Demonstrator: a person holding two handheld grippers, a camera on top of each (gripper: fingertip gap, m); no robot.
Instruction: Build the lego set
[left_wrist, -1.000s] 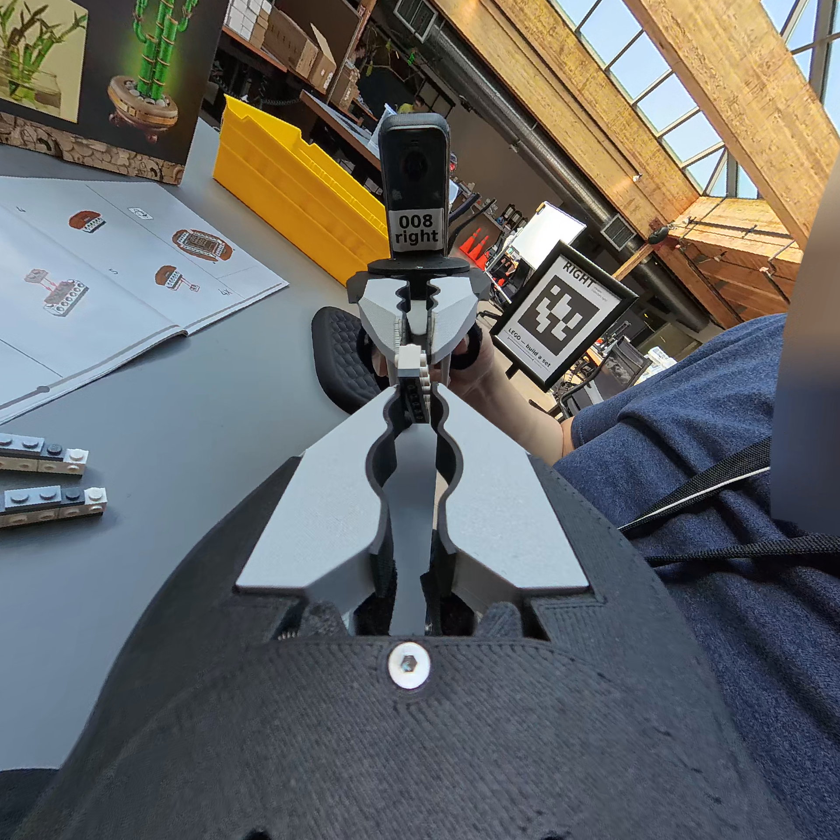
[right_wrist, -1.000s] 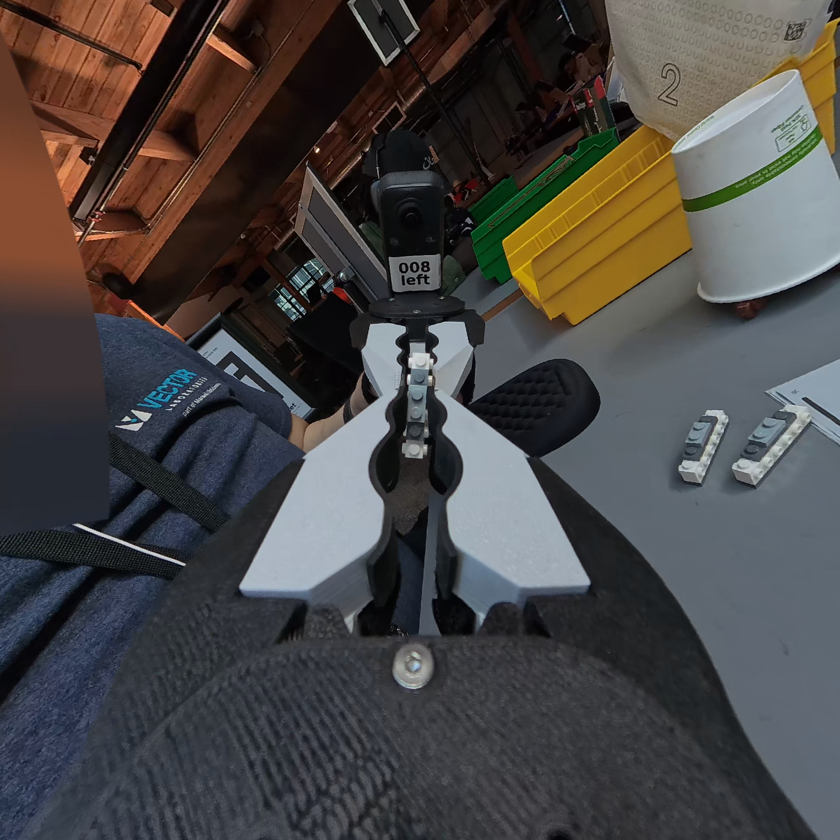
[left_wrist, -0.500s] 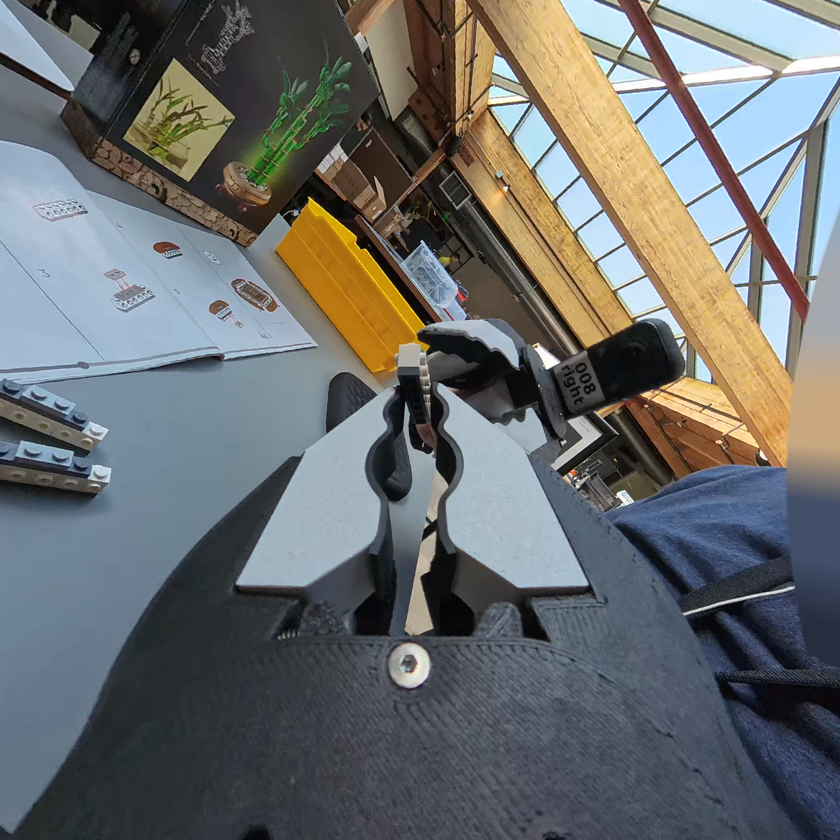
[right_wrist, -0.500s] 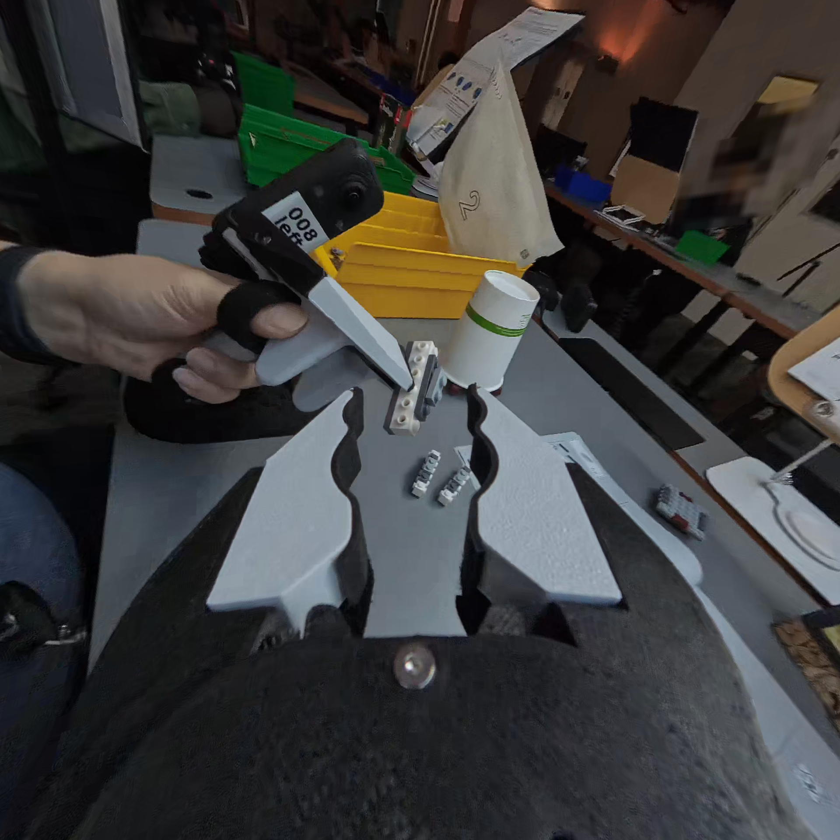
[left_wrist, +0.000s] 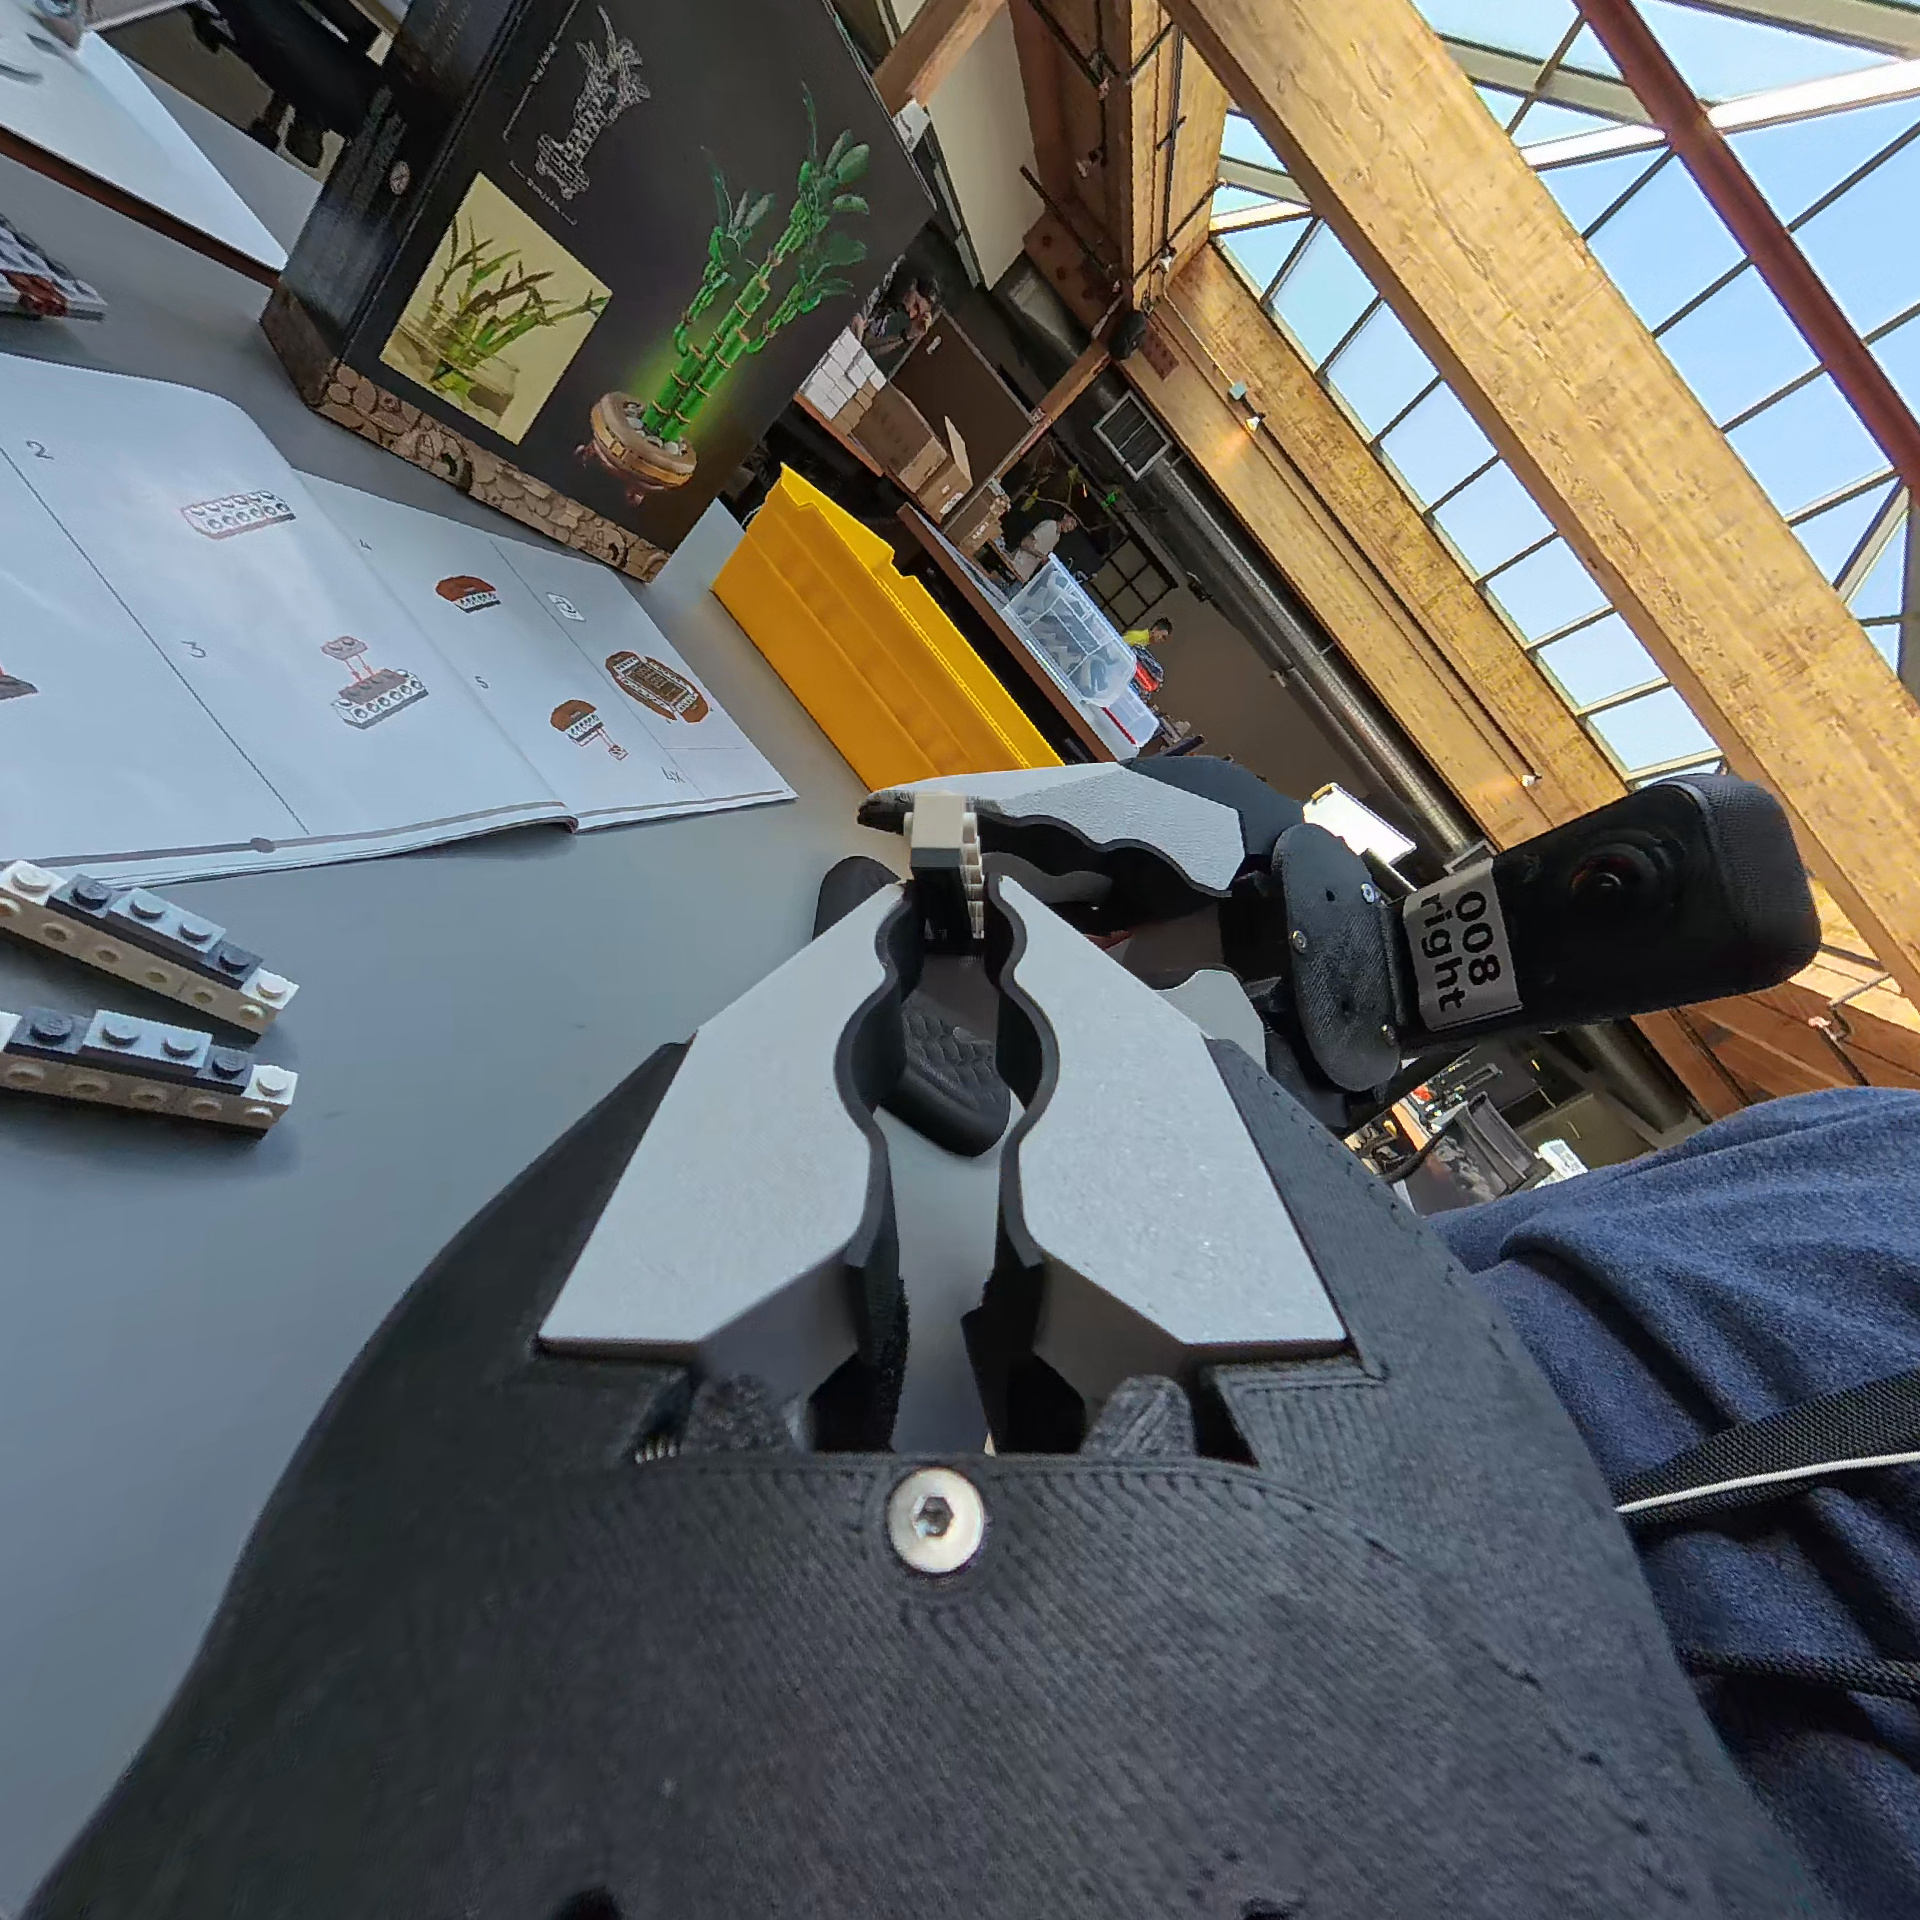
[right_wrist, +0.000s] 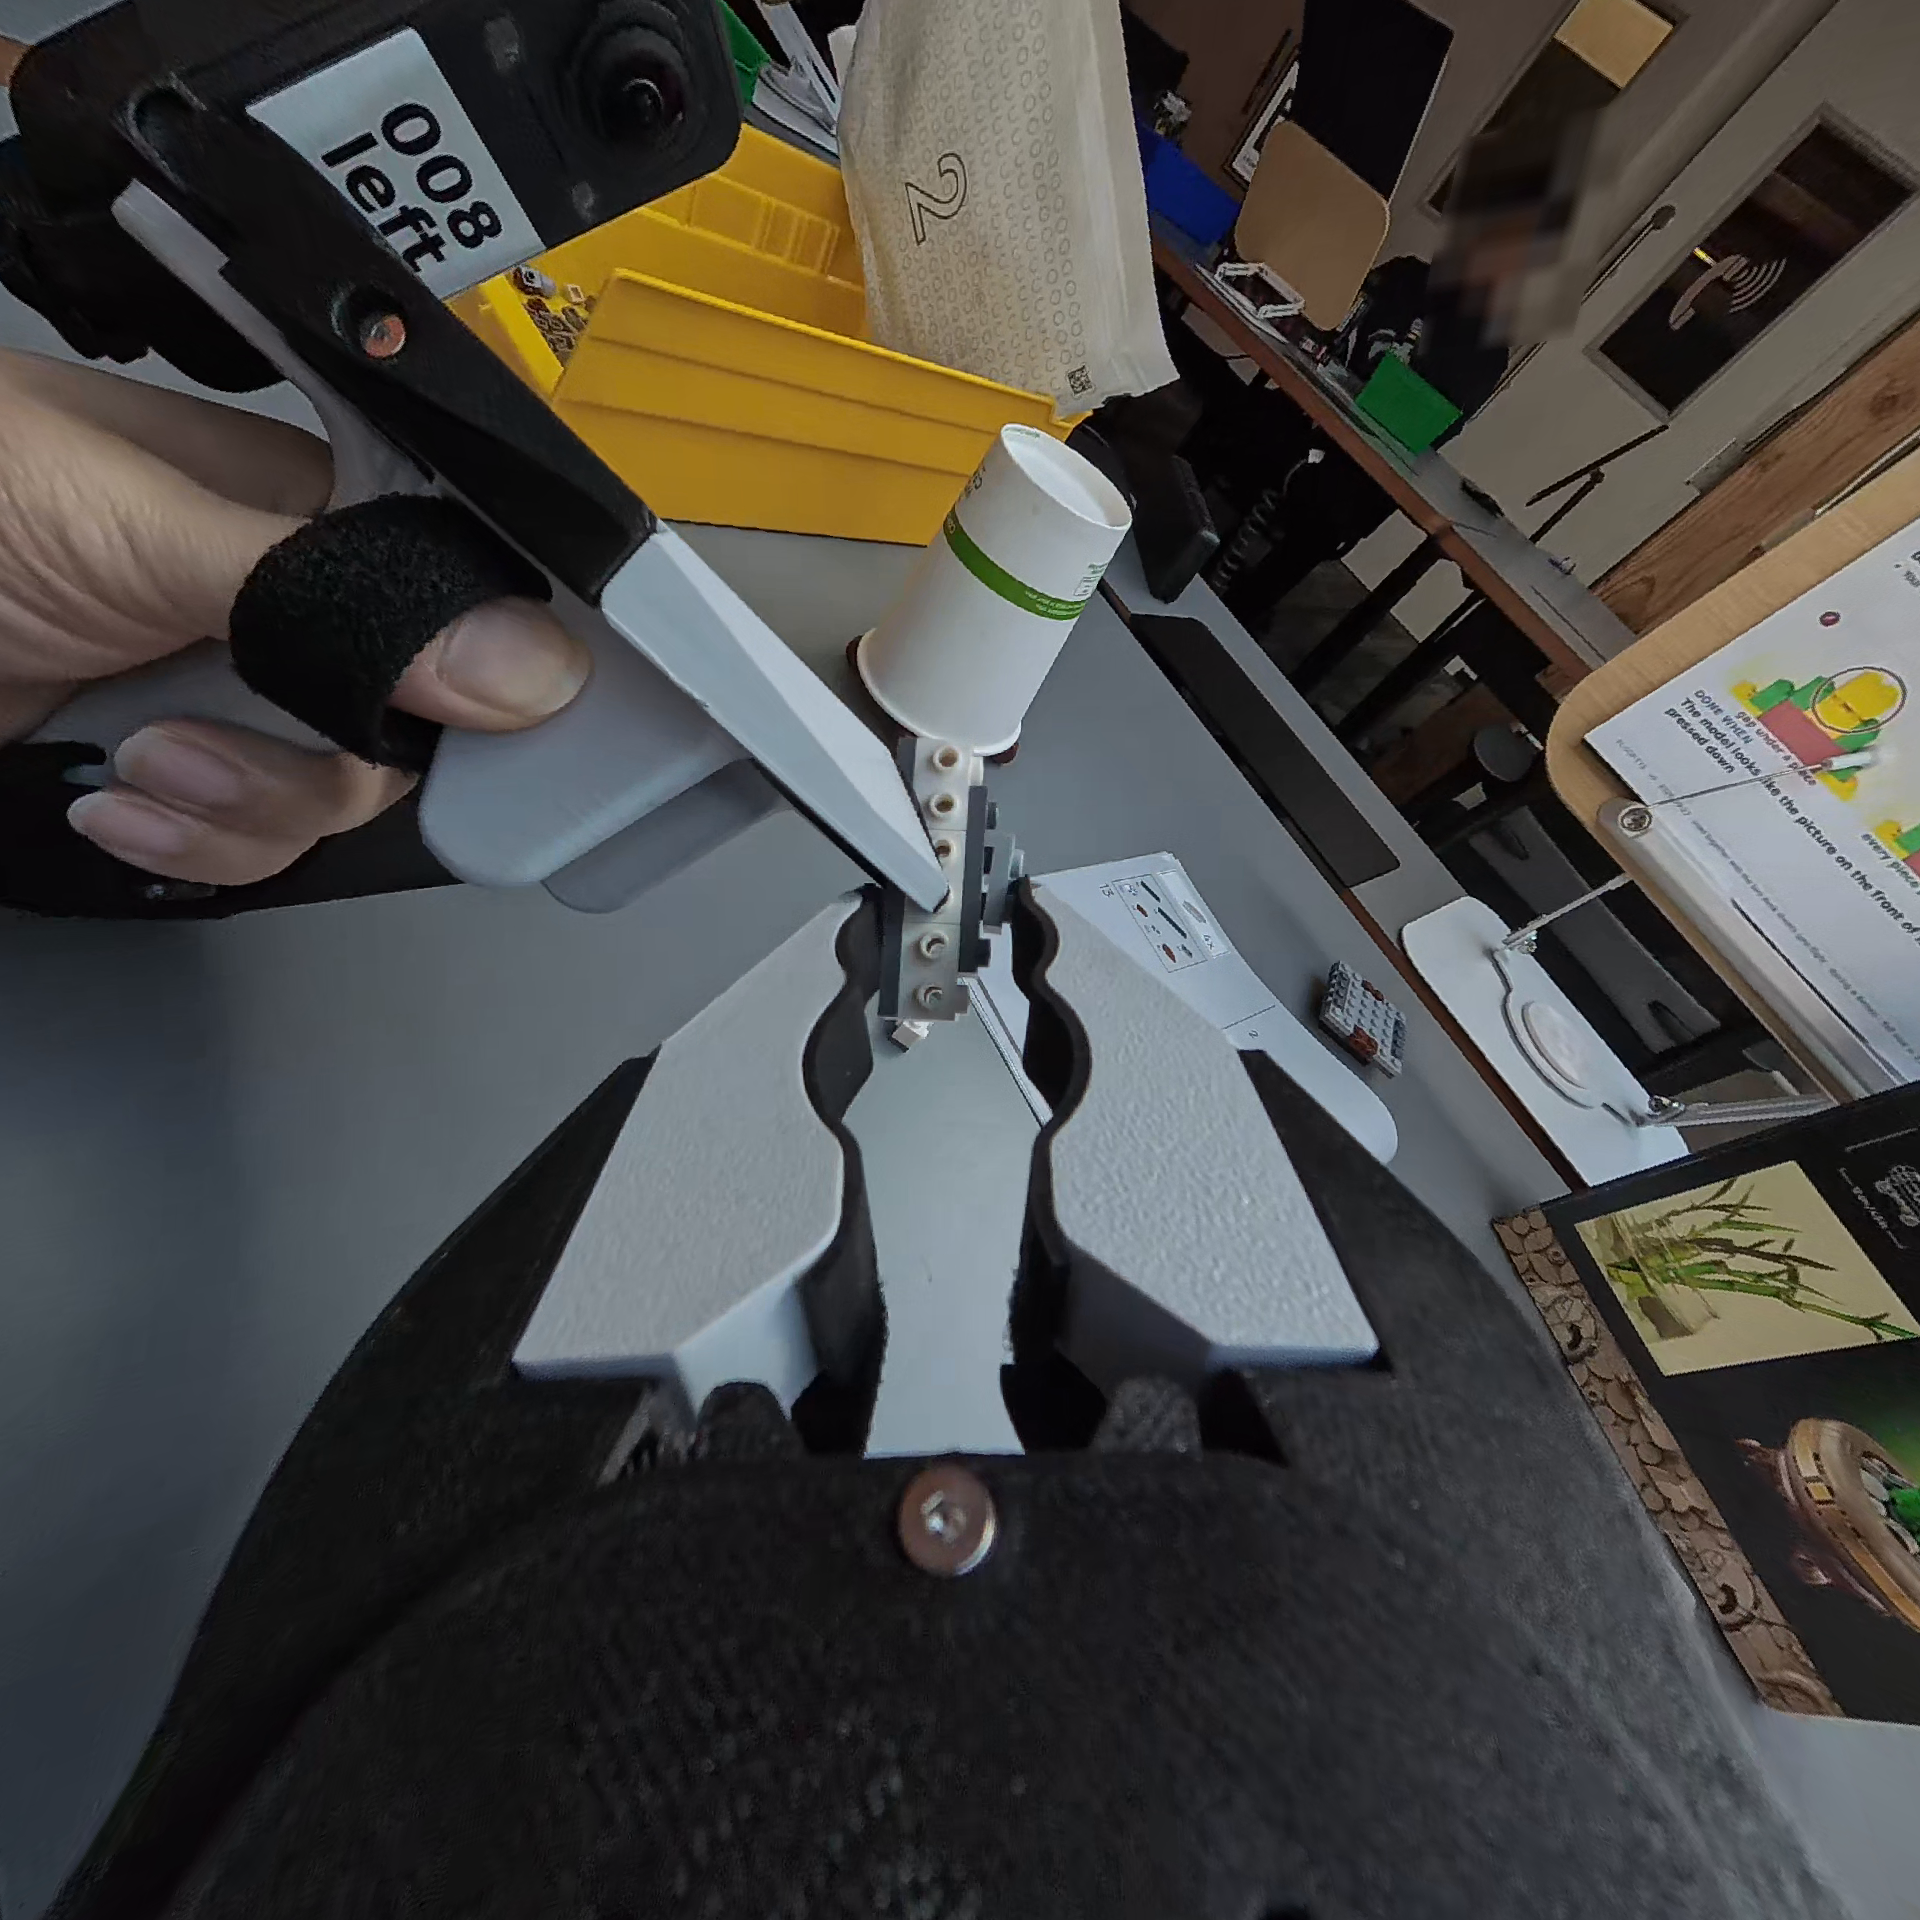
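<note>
Clamped on the lower end of the brick strip with the left tongs, tips pinched together. White and grey bricks standing up past the fingertips, held clear of the grey table. Crossed from the right by the right tongs, fingers narrowed to either side of the same strip. Pressing on it or only flanking it: cannot tell from either view. Wrapped round the left tongs' handle, a bare hand with a black strap over one finger.

To the left of the left tongs, lying flat on the table: two more grey-and-white strips, side by side and just apart. Beyond those, an open instruction booklet, and behind it the dark set box, upright. Ahead of the left tongs, past the strip, a yellow bin.

Ahead of the right tongs, just behind the held strip, a white paper cup with a green band. To the right of the right tongs, near the booklet's edge, a small grey block on the table.
</note>
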